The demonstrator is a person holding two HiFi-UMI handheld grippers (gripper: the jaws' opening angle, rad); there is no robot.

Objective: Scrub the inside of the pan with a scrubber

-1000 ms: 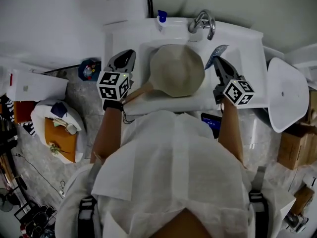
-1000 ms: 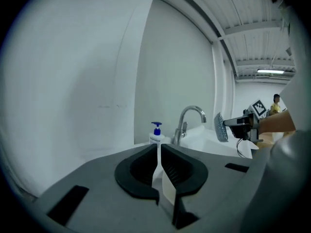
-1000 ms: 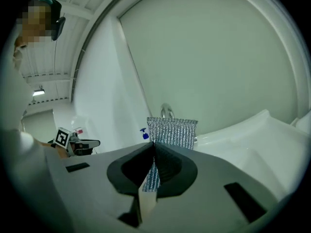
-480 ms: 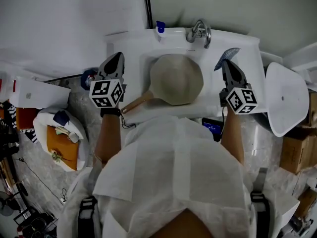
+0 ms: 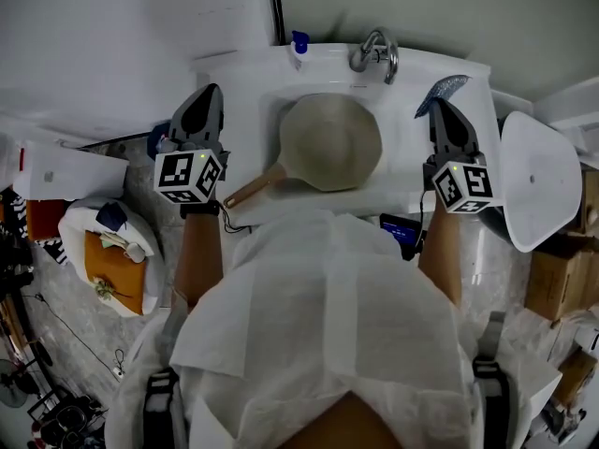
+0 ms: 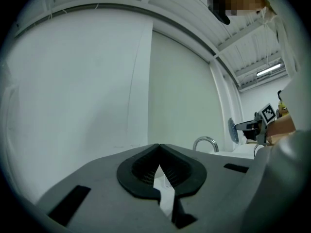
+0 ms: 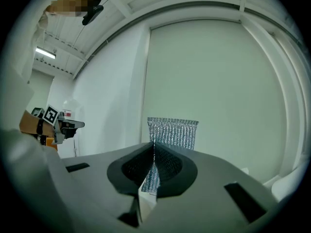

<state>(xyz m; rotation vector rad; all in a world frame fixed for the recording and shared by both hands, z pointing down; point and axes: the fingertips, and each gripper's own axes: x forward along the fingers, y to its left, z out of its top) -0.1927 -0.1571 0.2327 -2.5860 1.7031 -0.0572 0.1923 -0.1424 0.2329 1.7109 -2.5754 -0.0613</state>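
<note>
Since a second ago both my grippers have come up and away from the sink (image 5: 404, 174), and they have spread wider to either side of the pan (image 5: 329, 143).

Head view: the pan lies in the basin below the tap (image 5: 374, 52), with its handle (image 5: 248, 193) angled out toward my near left. My left gripper (image 5: 208, 94) hangs off the sink's left edge, well apart from that handle. My right gripper (image 5: 440, 107) sits over the right rim with the scrubber (image 5: 447, 86) sticking out past its tips.

Left gripper view: my jaws are fully together with nothing between them, and they point level at the bare wall. The pan is not in sight here.

Right gripper view: my jaws are pressed together on the lower edge of the scrubber, and the silvery mesh stands up above them.

The mesh looks thin, light and floppy, so I judge it will fold under pressure unless I press it flat against the pan. The pan looks stiff and much heavier, and probably slick in a wet basin. The handle is the place to grip it, with my left jaws near the bowl, to stop it sliding while I scrub.
</note>
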